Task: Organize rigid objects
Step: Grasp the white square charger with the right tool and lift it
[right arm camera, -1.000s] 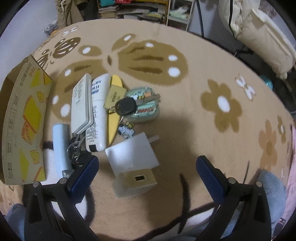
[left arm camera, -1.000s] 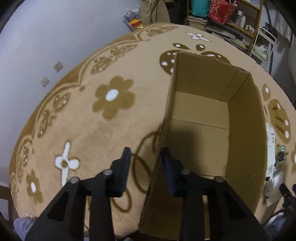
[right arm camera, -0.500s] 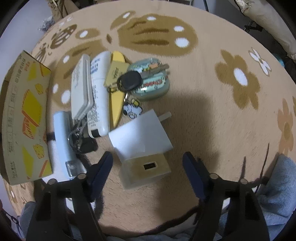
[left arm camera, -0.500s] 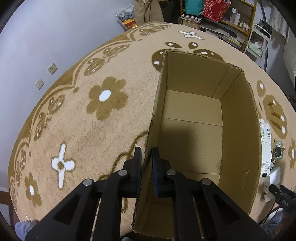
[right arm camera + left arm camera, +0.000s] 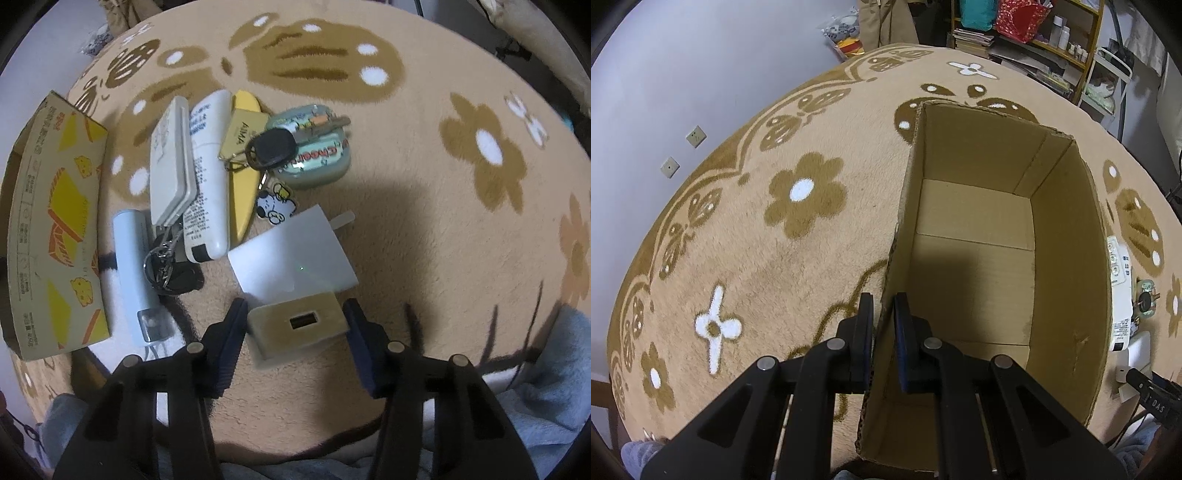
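Observation:
An open cardboard box (image 5: 1067, 280) stands on the flowered carpet, nothing inside it. My left gripper (image 5: 882, 306) is shut on the box's near left wall, one finger inside and one outside. In the right wrist view a white wall charger (image 5: 291, 258) lies on the carpet with its USB end facing me. My right gripper (image 5: 295, 317) points down over that end; its jaws are closing, with the charger between them and the pads close beside its two sides. Left of the charger lie a white tube (image 5: 208, 177), a cream flat case (image 5: 171, 162) and a pale blue cylinder (image 5: 131, 266).
A green tin (image 5: 317, 162) with a black car key (image 5: 273, 149) on it, a yellow piece (image 5: 242, 206), a dog charm (image 5: 275, 206) and a key ring (image 5: 166, 266) crowd the pile. The box's printed outer side (image 5: 55, 229) stands at left. Shelves (image 5: 1052, 33) line the far wall.
The left jaws closed onto the box wall and have stayed there. The right jaws narrowed from wide open to either side of the charger's USB end as the gripper tipped further down.

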`<move>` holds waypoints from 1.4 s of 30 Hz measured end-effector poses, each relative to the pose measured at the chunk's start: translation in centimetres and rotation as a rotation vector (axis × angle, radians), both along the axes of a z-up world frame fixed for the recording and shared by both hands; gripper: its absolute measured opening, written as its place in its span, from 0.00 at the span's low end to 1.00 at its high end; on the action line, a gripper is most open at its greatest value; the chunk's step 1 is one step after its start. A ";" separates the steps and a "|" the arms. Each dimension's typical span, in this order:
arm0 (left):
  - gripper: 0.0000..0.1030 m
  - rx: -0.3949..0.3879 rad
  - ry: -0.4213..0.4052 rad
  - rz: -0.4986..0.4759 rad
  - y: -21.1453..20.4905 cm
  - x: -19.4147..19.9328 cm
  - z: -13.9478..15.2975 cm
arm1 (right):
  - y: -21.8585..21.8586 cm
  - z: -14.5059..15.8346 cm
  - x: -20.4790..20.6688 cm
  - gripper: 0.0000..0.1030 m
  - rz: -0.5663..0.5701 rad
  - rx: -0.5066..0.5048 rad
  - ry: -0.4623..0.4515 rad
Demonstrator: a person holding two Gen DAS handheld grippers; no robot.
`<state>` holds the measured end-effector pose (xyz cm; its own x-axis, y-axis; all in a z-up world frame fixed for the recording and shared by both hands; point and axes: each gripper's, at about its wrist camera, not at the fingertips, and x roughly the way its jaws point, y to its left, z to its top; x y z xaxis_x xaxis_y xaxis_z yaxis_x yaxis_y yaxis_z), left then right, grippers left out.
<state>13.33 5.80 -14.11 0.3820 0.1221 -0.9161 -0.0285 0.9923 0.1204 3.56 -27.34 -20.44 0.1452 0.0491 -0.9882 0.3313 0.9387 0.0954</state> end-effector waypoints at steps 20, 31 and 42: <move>0.10 -0.011 -0.004 0.025 0.4 -0.2 0.1 | 3.3 6.9 1.6 0.53 0.154 -0.087 -0.277; 0.10 -0.001 -0.001 0.026 0.2 -0.2 -0.2 | 6.6 14.2 5.9 0.53 0.255 -0.052 -0.483; 0.10 0.023 -0.004 0.007 -0.3 -0.6 -0.2 | 11.5 15.3 8.2 0.53 0.316 0.077 -0.645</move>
<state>12.70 5.52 -14.28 0.3844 0.1460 -0.9116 -0.0361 0.9890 0.1432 11.75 -15.80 -5.15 0.6659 0.2508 -0.7026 -0.0992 0.9632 0.2499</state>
